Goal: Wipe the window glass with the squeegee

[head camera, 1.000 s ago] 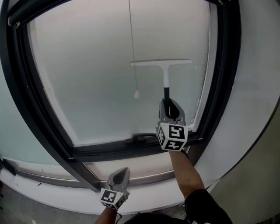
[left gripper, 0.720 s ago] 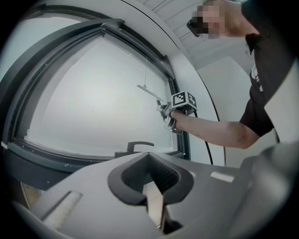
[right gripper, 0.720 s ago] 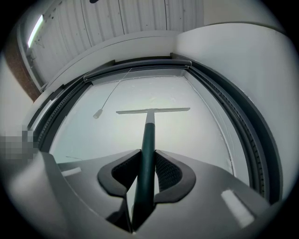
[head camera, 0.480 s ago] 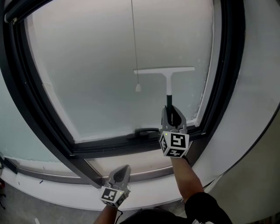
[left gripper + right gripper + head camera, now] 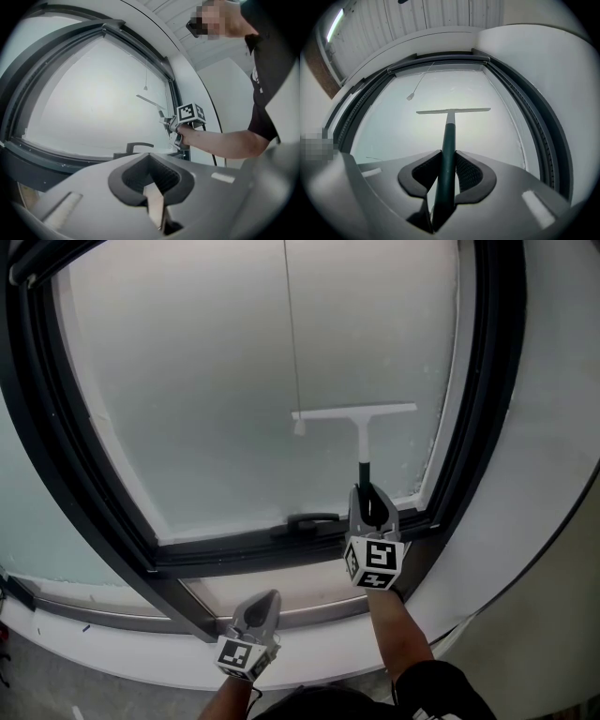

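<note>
— Squeegee (image 5: 362, 439) first: what is gripping it?

— Working outward from the person, whose dark shirt (image 5: 267, 70) is showing a scrap of white print in the left gripper view, too cut off to read. The left gripper (image 5: 261, 607) is hanging low over the white sill (image 5: 122, 645). Its jaws are pressing together with nothing between them. The left marker cube (image 5: 242, 659) is showing only black-and-white square patterns.

— And the other one?

— The right gripper (image 5: 367, 505) is reaching higher, in front of the bottom rail of the dark frame (image 5: 234, 554). Its jaws are clamping the squeegee's dark green handle from both sides. The right marker cube (image 5: 375, 562) is carrying the same kind of squares.

— Where is the tool sitting?

— The handle is pointing straight up from the jaws and turning white at the neck. The blade is lying level across the lower right part of the window glass (image 5: 206, 381), with its right end coming near the frame. Whether the edge is touching the pane, I am not managing to tell.

— Anything around it?

— A dark lever (image 5: 307, 519) is lying along the bottom rail, left of the right gripper. A thin cord (image 5: 291, 324) is hanging down the pane, and its small white pull (image 5: 299, 427) is dangling just beside the blade's left end. Farther right, a white wall (image 5: 553, 484) is curving away.
</note>
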Available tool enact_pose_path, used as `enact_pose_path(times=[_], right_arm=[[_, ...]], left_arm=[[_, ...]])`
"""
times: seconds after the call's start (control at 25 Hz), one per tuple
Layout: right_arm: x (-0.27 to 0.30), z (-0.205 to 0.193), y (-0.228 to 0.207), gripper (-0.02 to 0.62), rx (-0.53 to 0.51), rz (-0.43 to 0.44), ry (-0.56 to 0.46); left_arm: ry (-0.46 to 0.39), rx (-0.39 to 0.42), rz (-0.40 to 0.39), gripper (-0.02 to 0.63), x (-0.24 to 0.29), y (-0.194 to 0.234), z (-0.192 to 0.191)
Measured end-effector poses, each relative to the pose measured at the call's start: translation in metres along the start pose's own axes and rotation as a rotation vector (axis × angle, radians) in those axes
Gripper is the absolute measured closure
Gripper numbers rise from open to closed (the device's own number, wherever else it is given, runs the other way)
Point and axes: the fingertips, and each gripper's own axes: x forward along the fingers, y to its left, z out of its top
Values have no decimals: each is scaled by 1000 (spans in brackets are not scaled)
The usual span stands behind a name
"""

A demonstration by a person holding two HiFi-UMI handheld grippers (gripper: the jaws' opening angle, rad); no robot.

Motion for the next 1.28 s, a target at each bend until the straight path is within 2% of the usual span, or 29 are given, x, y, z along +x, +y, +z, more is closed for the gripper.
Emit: enact_pose_path(times=[0.72,1.08,1.28], right_arm=[[-31,-60,2,500,25,2,115],[-39,-78,-1,500,2,2,158],[-47,-88,-3,500,-15,9,182]], left_arm=[[27,-25,-18,606,7,-11,-12],[19,-63,18,606,14,-8,-17],[24,-83,1,606,21,-18,-22]])
